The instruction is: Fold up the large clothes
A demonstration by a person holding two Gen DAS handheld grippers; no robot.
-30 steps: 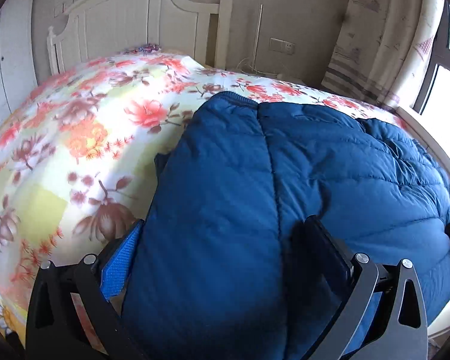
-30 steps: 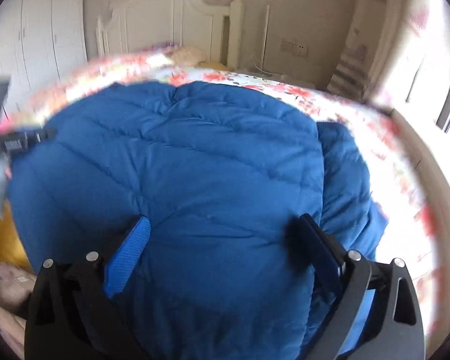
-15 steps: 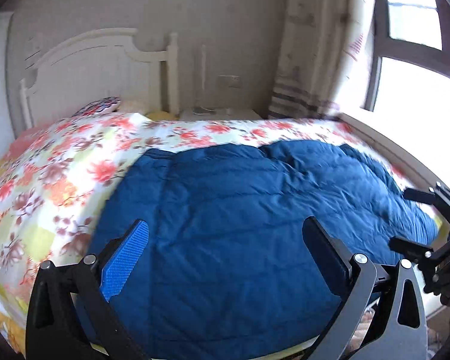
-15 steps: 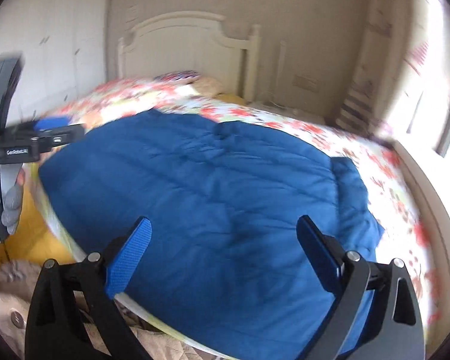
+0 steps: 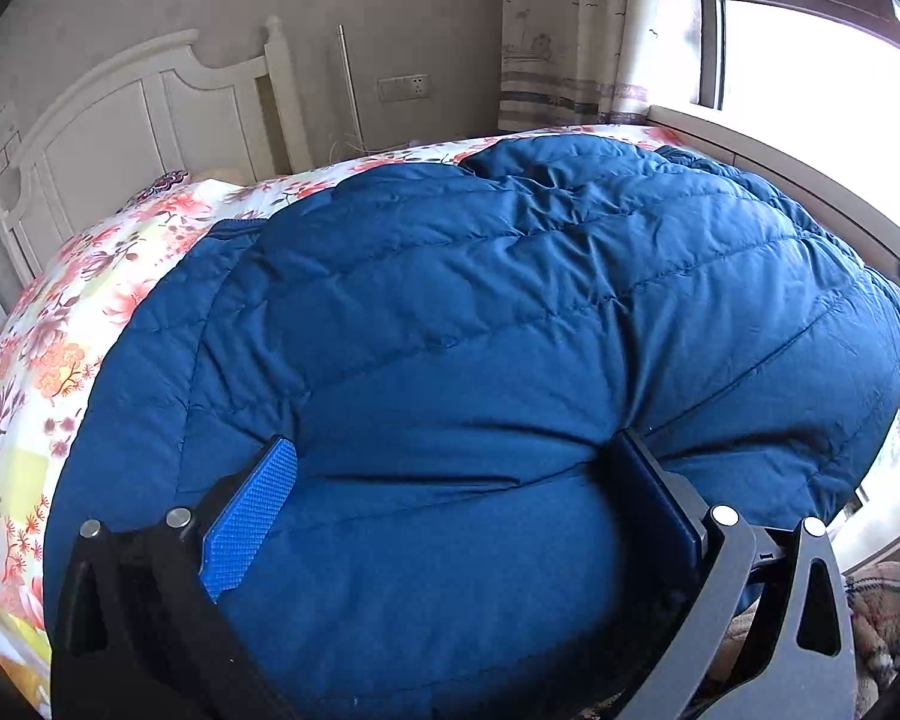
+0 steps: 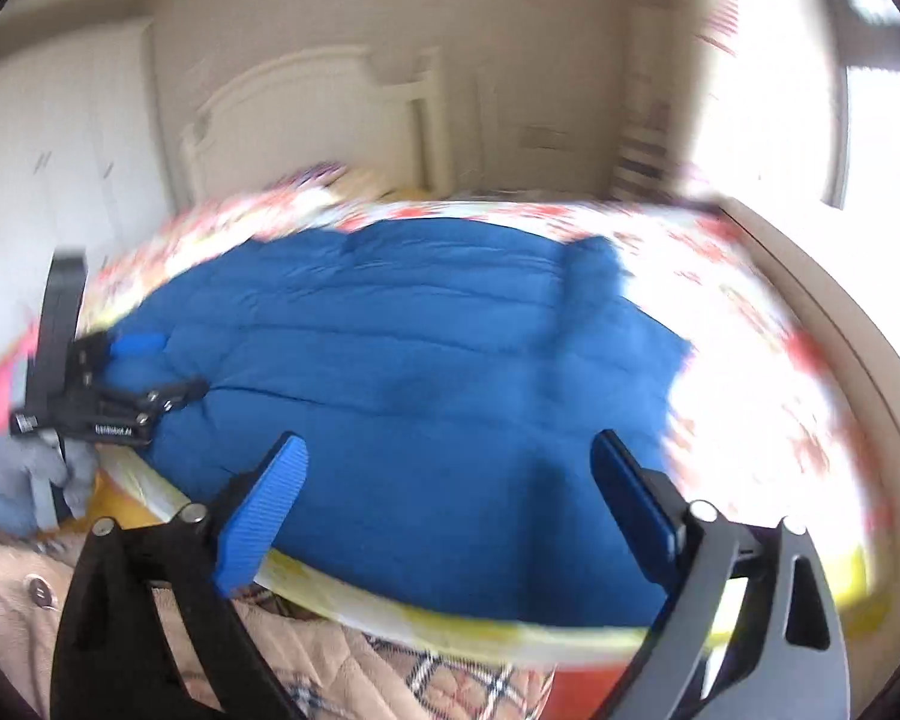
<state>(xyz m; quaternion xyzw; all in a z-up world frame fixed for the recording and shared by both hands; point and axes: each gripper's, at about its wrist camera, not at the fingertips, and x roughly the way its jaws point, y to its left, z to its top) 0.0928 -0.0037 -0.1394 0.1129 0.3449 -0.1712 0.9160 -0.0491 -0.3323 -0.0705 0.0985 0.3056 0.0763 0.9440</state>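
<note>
We see a large blue puffer jacket spread over the bed, covering most of the floral bedspread from the near edge up toward the white headboard, with one end bunched toward the window-side edge. Our left gripper sits low over the near edge of the bed with its blue-padded fingers spread wide; a swell of the jacket's fabric bulges up between them, pressed against both pads, though nothing is pinched. Our right gripper hangs above the near edge as well, its fingers apart and clear of the jacket; that view is smeared by motion blur. In the right wrist view we see the left gripper at the left edge of the jacket, held in a grey-gloved hand. A plaid blanket lies below the bed's near edge.
</note>
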